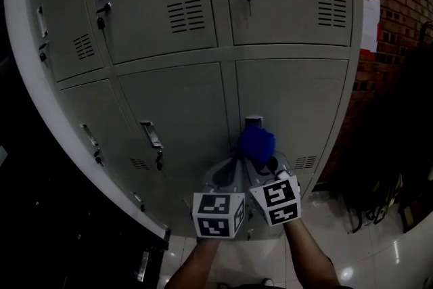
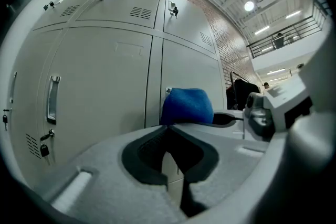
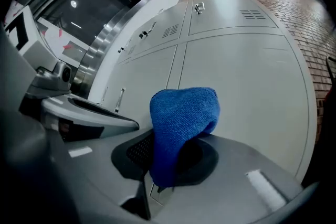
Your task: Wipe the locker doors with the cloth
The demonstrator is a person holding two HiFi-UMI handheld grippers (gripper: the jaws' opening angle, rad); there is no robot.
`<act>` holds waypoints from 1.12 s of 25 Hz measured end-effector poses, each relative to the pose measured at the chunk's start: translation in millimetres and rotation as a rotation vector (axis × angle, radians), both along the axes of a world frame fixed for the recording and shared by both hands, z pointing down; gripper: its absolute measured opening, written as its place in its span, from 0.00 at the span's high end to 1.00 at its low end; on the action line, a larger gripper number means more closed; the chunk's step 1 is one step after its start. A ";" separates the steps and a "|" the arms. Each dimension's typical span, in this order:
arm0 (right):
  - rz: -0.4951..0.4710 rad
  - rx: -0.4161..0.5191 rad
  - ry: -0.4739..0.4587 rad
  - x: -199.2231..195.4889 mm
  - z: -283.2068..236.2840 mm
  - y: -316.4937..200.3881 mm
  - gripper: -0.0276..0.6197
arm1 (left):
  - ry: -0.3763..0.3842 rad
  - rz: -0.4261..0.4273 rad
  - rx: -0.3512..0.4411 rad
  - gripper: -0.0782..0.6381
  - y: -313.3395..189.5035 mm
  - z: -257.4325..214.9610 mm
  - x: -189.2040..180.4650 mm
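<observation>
Right tool [image 3: 176, 140] grips the blue cloth [image 3: 184, 113], seemingly touching the locker door [image 1: 298, 105]; left tool [image 2: 169, 129] sits clenched and empty near that door.

Six locker doors [image 1: 176, 112] stand in two rows of three. One blue cloth [image 1: 256, 144]. Two grippers: left hand-held gripper [image 2: 169, 128] and right hand-held gripper [image 3: 168, 136], each carrying one marker cube [image 1: 218, 214].

Bright blue cloth [image 1: 256, 145] against pale grey lockers [image 1: 183, 101]; black-and-white square markers on white cubes [image 1: 218, 214]; grey fingers [image 3: 252, 165] with black pads; red-brown brick wall [image 1: 400, 17]; glossy whitish floor [image 1: 379, 260].
</observation>
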State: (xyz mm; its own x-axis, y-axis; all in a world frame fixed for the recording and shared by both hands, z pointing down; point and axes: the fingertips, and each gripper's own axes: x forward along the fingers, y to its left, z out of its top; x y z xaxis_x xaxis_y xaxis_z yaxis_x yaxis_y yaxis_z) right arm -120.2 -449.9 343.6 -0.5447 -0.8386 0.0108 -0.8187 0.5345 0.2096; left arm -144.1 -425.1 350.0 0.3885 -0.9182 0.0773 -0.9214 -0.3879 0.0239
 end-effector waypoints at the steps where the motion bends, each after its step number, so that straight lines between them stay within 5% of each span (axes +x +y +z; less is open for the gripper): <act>1: 0.007 0.000 -0.002 3.6 0.7 -1.0 0.85 | 0.002 0.008 -0.001 0.89 0.1 0.6 2.9; 28: 0.278 -0.013 -0.006 184.1 18.4 -6.1 0.85 | 0.001 0.165 -0.020 0.89 -10.2 14.8 120.7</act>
State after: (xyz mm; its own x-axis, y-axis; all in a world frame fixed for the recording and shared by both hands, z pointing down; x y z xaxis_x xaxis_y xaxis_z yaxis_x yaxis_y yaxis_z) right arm 63.9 -456.0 362.1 -0.2933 -0.9558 0.0202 -0.9358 0.2914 0.1985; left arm -23.4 -435.3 364.7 0.5344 -0.8400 0.0940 -0.8450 -0.5337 0.0341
